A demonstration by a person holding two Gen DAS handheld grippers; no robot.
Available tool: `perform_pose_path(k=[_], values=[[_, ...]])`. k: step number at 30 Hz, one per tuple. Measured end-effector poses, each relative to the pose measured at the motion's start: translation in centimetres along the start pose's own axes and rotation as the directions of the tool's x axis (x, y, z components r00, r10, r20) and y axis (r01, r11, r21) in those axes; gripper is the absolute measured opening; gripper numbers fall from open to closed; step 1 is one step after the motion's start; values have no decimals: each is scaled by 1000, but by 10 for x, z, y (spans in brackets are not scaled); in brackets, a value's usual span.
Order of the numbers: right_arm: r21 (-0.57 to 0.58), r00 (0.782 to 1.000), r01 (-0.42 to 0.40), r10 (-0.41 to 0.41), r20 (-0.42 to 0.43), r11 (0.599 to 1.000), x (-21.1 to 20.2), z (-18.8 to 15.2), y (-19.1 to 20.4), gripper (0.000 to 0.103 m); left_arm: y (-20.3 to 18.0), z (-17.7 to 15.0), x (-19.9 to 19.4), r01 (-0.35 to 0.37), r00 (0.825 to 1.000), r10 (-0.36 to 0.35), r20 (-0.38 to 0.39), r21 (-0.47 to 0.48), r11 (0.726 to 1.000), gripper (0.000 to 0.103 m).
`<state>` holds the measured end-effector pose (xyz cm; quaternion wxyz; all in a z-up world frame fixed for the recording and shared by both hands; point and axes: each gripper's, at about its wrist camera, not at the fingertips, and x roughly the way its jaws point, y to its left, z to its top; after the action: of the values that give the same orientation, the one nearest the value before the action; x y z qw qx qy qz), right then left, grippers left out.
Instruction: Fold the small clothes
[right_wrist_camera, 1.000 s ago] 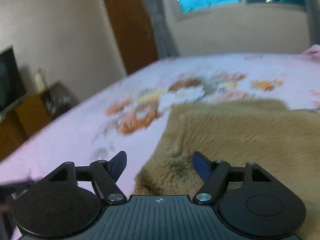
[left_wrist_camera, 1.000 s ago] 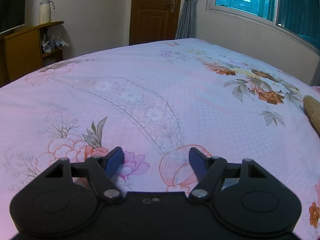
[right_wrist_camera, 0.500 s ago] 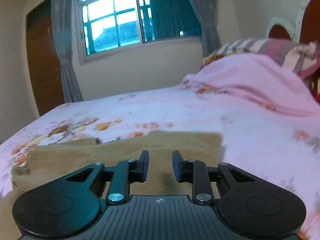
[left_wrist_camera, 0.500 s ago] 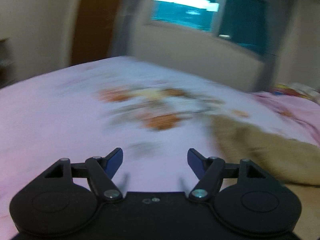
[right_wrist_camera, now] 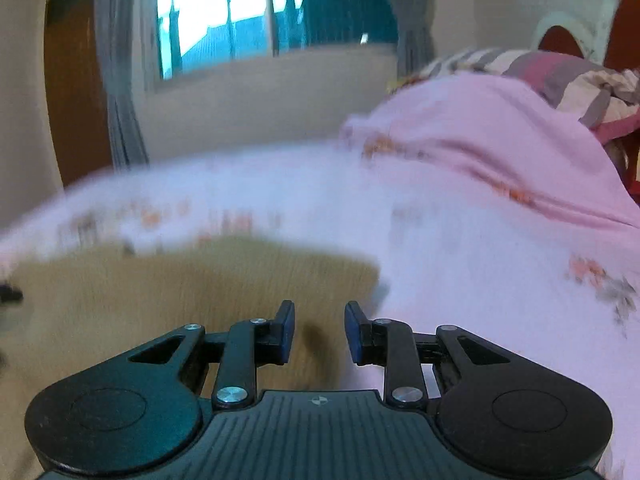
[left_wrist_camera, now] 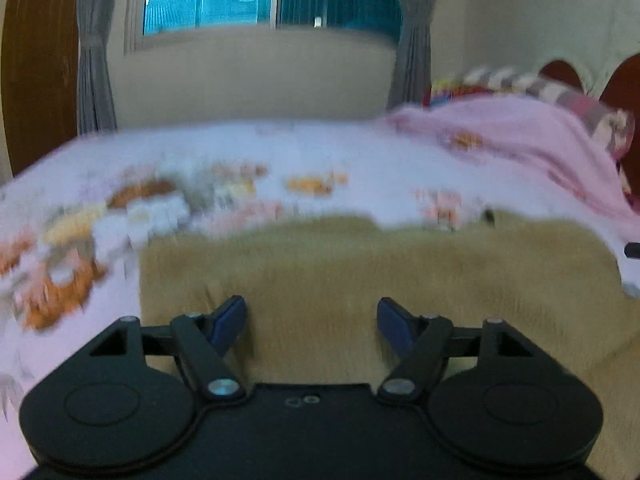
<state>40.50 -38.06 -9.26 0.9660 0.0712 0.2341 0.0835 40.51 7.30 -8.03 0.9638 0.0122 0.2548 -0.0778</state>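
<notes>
Your left claw [left_wrist_camera: 311, 320] hovers with its jaws spread wide and nothing between them, low over the near edge of the tan, fuzzy fleece garment [left_wrist_camera: 360, 280]. Your right claw [right_wrist_camera: 319, 330] has just been narrowing: its blue pads stand close with a small empty gap, not pinching anything, above the garment's right near corner. The garment lies flat on the pink floral bedsheet [left_wrist_camera: 340, 152], near you, well short of the striped pillows [right_wrist_camera: 560, 76] at the headboard. Both views are smeared, so a grab now could miss the edge, catch sheet along with fleece, or take a single layer. With one claw narrowed and one wide, the lift may start unevenly and skew the fold. The garment's long axis seems to run left to right across both views, its near edge facing you.
</notes>
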Motion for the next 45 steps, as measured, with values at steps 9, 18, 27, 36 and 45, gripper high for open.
perform_pose_path(k=[9, 18, 27, 36, 45], values=[[242, 989, -53, 85, -121, 969, 76, 43, -56, 40, 46, 21, 24, -115, 993, 115, -9, -67, 991, 72], [281, 953, -63, 141, -268, 958, 107, 50, -64, 10, 68, 9, 53, 84, 993, -92, -76, -107, 991, 19], [116, 967, 142, -112, -230, 983, 110, 34, -63, 0, 57, 12, 51, -16, 998, 14, -59, -26, 1000, 28], [-31, 974, -38, 30, -223, 999, 79, 3, -14, 5, 32, -17, 27, -23, 994, 27, -103, 48, 999, 59], [107, 993, -84, 92, -72, 991, -58, 9, -35, 66, 56, -27, -79, 36, 999, -36, -23, -10, 999, 59]])
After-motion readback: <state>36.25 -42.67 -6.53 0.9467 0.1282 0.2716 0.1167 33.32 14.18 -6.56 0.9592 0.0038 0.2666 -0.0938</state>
